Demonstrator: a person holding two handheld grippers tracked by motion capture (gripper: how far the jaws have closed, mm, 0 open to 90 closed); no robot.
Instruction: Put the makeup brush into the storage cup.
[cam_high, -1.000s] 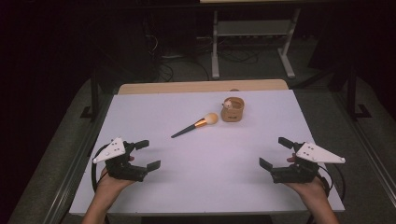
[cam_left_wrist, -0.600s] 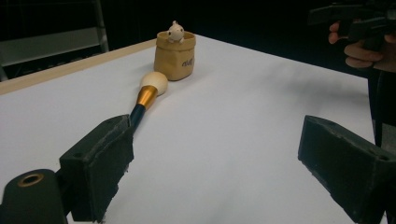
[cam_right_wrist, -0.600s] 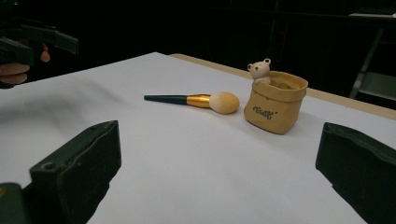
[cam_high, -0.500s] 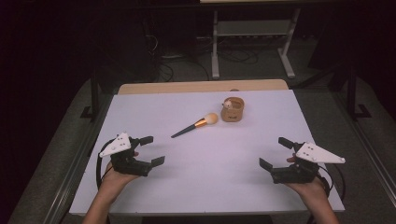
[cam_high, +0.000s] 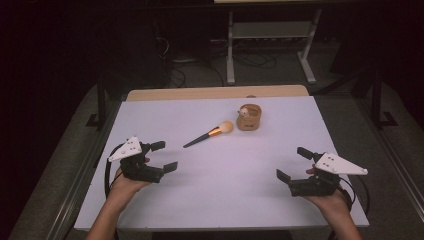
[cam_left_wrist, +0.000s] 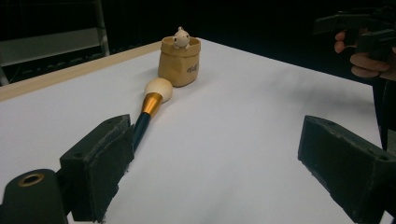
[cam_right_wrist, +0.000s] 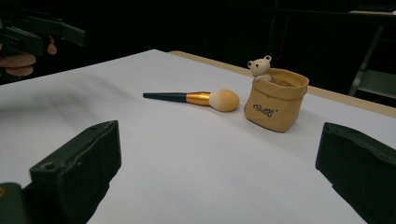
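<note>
Left gripper (cam_high: 162, 156) jaws spread, nothing between them, aimed toward the makeup brush (cam_high: 209, 134) and near its handle end. Right gripper (cam_high: 293, 164) jaws also spread and empty, well apart from the brush. Brush lies flat on the white table (cam_high: 240, 200), bristle head just beside the tan pouch (cam_high: 249, 118) (small bear figure at its rim).

The brush (cam_high: 209, 134) is showing a dark blue-black handle, a shiny gold band and a cream-beige head. The small pouch (cam_high: 249, 118) is appearing tan with dark lettering, a pale cream bear figure (cam_right_wrist: 259, 66) peeking from it. The table (cam_high: 240, 190) is looking plain white, edged in light wood. Both grippers, left (cam_high: 165, 156) and right (cam_high: 291, 163), are showing black.
</note>
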